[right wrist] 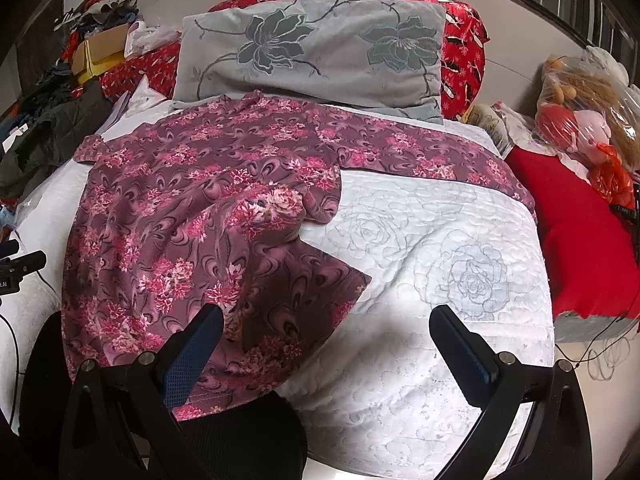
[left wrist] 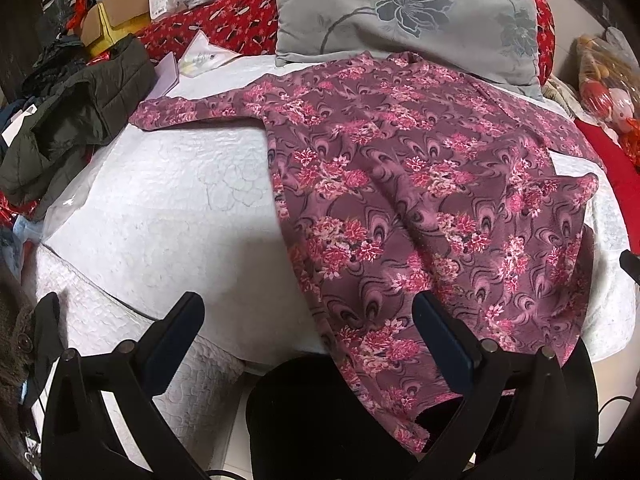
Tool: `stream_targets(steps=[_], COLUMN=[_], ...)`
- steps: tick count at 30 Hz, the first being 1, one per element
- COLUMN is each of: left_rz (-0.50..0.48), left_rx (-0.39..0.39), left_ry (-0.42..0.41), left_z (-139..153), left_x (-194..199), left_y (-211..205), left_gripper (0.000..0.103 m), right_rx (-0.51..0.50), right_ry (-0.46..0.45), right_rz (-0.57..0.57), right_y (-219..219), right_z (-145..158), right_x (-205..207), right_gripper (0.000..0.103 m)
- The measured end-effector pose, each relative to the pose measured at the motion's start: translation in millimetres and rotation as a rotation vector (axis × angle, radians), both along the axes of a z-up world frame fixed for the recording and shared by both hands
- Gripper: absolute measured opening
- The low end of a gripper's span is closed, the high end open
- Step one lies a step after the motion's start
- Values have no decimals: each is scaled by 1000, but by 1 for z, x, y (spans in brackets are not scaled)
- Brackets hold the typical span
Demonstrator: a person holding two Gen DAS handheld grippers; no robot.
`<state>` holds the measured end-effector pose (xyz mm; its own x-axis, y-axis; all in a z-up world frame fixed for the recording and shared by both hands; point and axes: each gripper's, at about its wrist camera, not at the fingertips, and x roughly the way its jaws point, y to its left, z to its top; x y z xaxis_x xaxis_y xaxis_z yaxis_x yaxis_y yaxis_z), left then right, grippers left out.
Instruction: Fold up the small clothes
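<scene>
Floral top (left wrist: 400, 184) is lying spread on the white quilted bed (left wrist: 168, 208), collar up against the grey pillow (left wrist: 400, 16), hem hanging over the near edge of the bed. Judging by the drape and soft creases, it's looking like thin, light, limp knit: no stiffness, it'll be sagging and stretching from any single pinch point, and probably sliding easily on the quilt. Best holds are looking like seamed edges: the hem corners, shoulder seams, sleeve cuffs, taken two at once so it's not bunching. Left gripper (left wrist: 308, 320) is hovering over the near edge, fingers (left wrist: 176, 340) spread wide and holding nothing, one finger over bare quilt, the other over the hem area. Right gripper (right wrist: 326, 332) is likewise wide and empty, one finger over the top's lower right part, the other over quilt. Left wrist view is showing the top's left sleeve (left wrist: 176, 114) lying straight out toward a dark jacket (left wrist: 68, 128), and the hem dropping off the bed. Right wrist view is showing what that one isn't: the right sleeve (right wrist: 420, 152) running out across the bed toward the red blanket (right wrist: 580, 232), and the lower right body flipped up into a rumpled flap (right wrist: 272, 208), which I'd be flattening first.
</scene>
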<state>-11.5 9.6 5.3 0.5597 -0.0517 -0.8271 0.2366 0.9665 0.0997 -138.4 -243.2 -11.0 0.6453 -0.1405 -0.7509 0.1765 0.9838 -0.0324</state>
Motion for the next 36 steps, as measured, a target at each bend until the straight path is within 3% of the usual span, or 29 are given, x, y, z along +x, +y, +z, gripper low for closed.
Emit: stream_targets(steps=[18, 36], left_rz=[-3, 19], left_rx=[-5, -18], left_ry=[-1, 53], left_z=[-1, -12], left_x=[-1, 11], left_y=[0, 3], left_gripper=[103, 103], right_rx=[3, 30], right_ry=[-1, 2], right_rz=[6, -22], right_y=[2, -10], right_z=[0, -4], right_x=[0, 2], right_gripper=[103, 103])
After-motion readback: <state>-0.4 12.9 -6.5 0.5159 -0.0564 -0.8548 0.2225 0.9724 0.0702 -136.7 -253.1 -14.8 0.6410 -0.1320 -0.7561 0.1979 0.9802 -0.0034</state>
